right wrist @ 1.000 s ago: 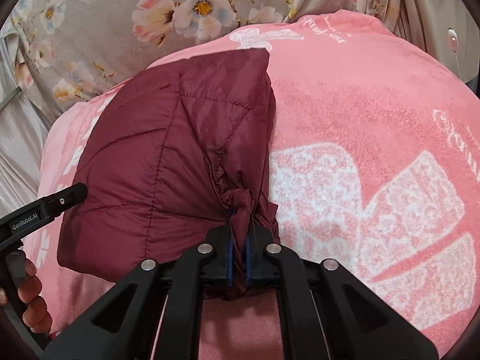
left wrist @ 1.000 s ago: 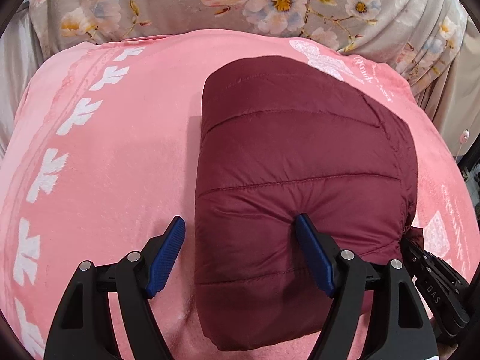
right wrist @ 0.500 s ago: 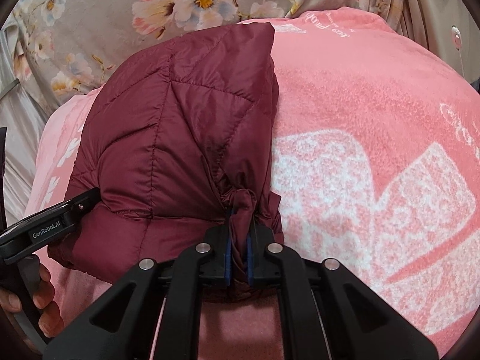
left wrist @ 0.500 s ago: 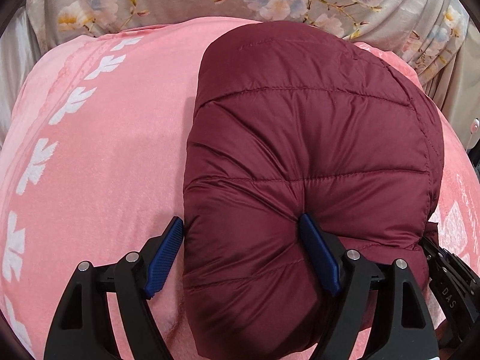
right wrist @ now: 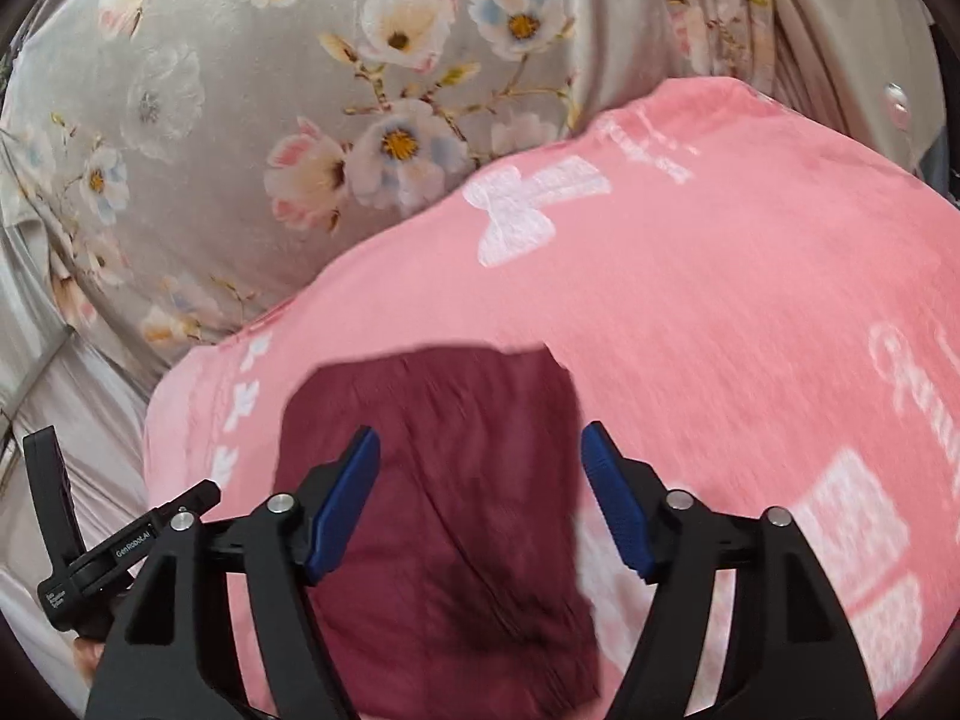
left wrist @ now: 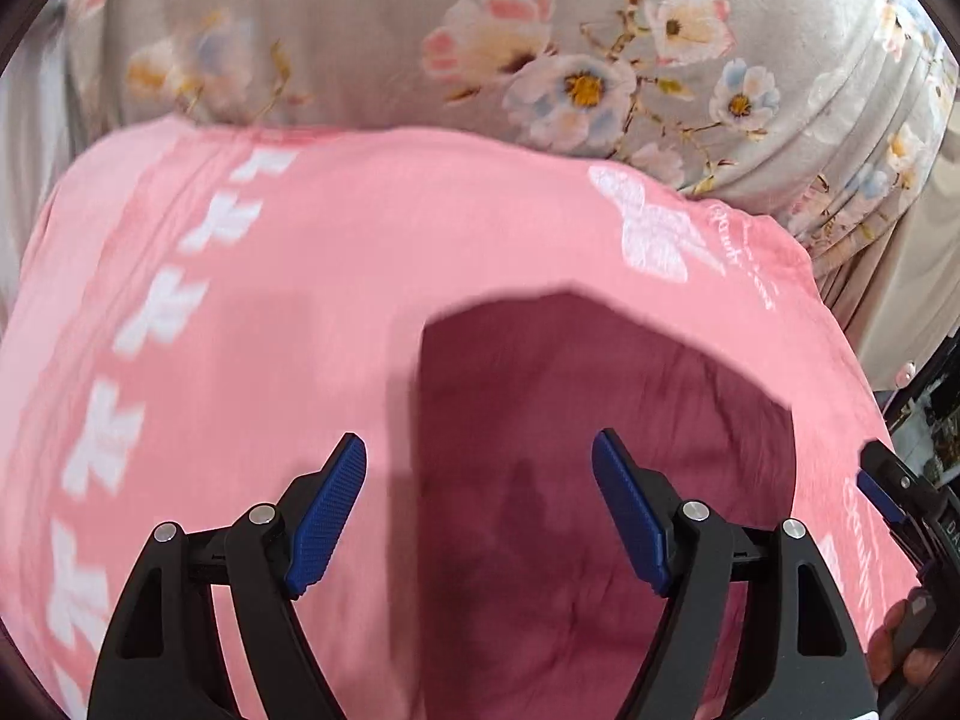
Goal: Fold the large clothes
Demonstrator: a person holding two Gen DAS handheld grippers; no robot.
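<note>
"GenRobot.AI" is printed on the left tool (right wrist: 129, 546).

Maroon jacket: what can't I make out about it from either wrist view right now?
- Jacket quilting and folds: motion blur, both views.
- Its near edge: hidden by left gripper frame and picture's bottom edge.
- Right wrist view: jacket lower corners hidden behind right gripper, whose jaws are opening, nothing pinched.
</note>
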